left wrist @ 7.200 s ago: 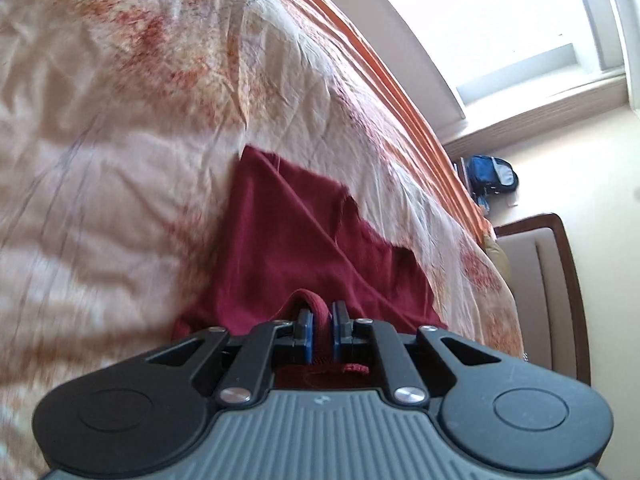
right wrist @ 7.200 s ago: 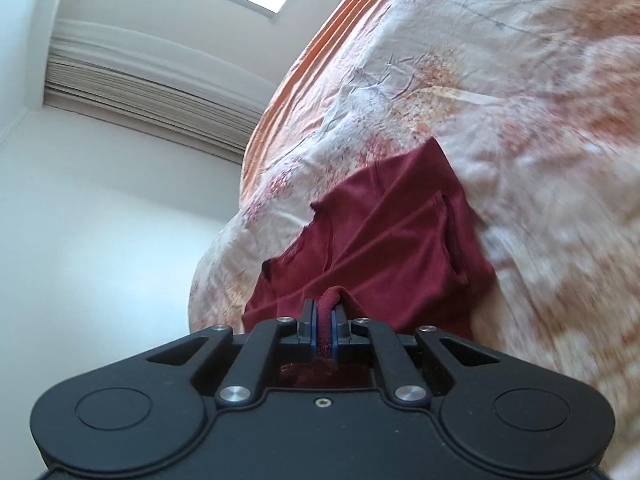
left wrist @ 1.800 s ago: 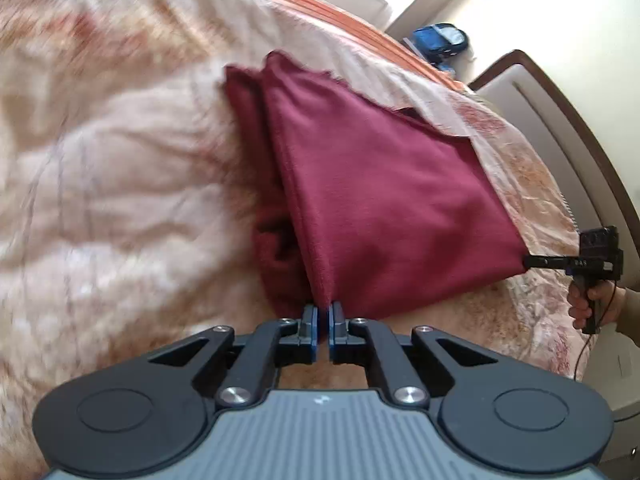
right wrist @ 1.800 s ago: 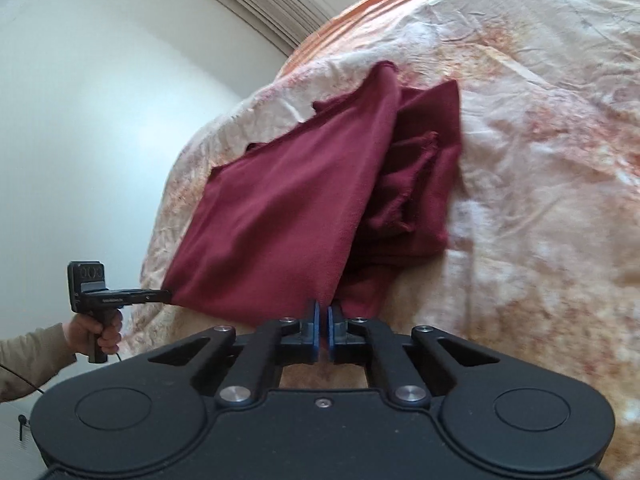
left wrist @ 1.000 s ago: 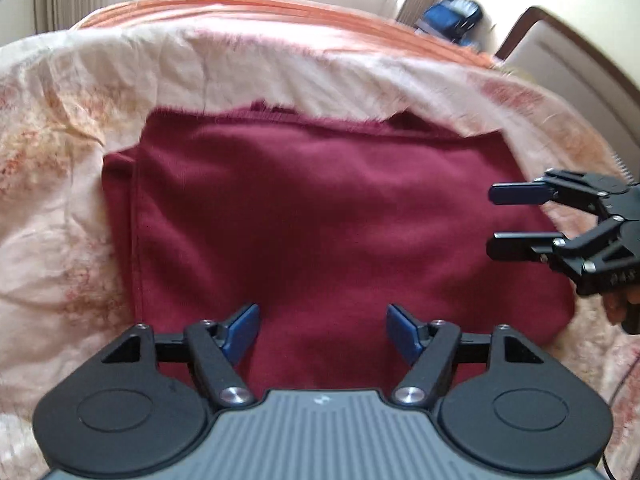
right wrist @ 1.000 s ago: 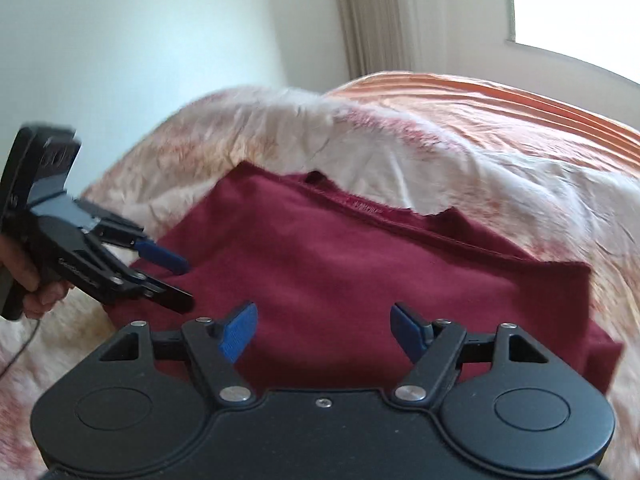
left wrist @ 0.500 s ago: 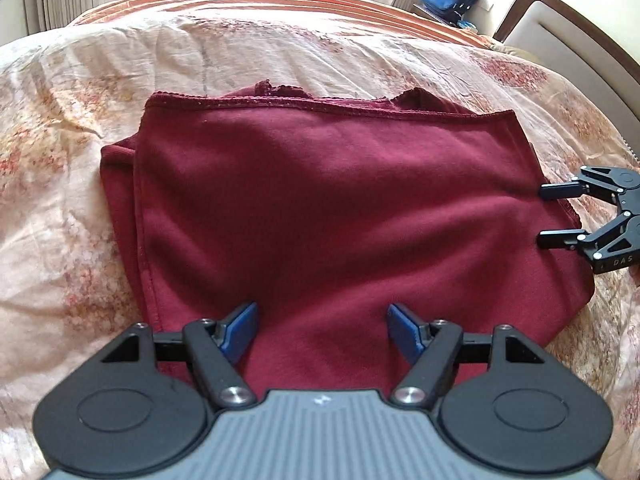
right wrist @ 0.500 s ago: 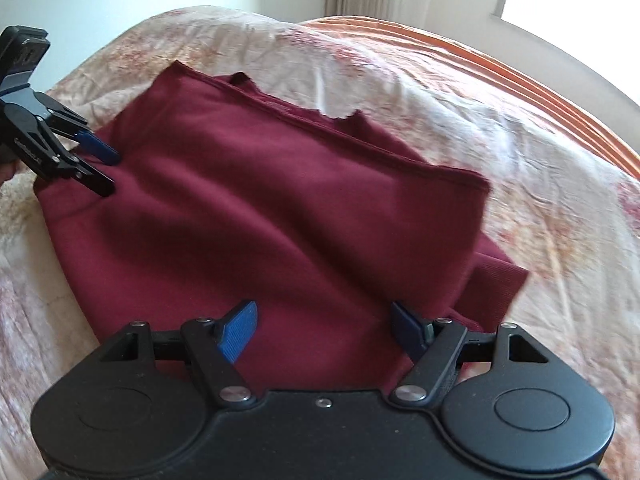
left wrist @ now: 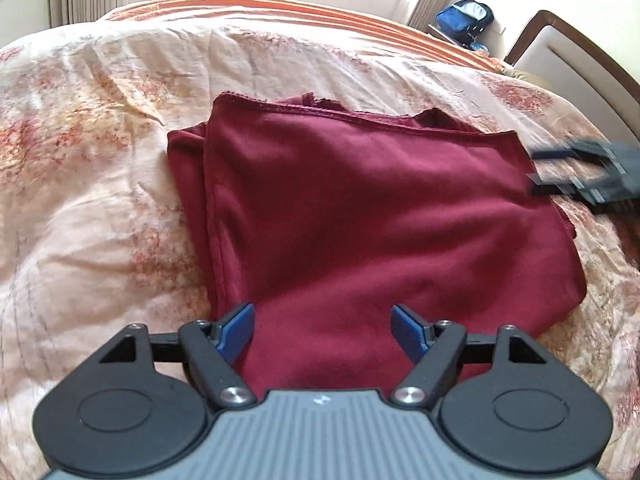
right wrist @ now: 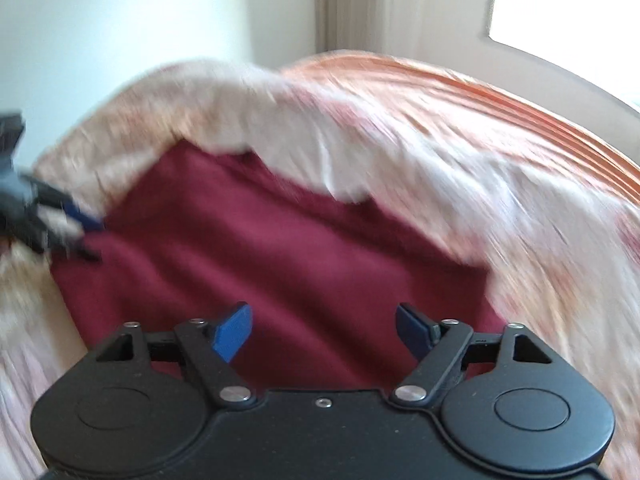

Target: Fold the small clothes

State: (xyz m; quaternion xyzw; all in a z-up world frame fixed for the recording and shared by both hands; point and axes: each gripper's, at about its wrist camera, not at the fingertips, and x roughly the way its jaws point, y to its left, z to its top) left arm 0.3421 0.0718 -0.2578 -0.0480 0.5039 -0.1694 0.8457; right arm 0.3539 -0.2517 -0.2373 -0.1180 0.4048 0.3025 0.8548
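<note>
so, floral bedspread (left wrist: 100,168) covers whole bed. dark red garment (left wrist: 360,220) lies folded flat in middle of it, extra layers poking out along left edge. left gripper (left wrist: 322,326) above near edge, jaws opening, nothing pinched. right gripper (right wrist: 324,328) same deal, opening, empty, view blurry.
</note>
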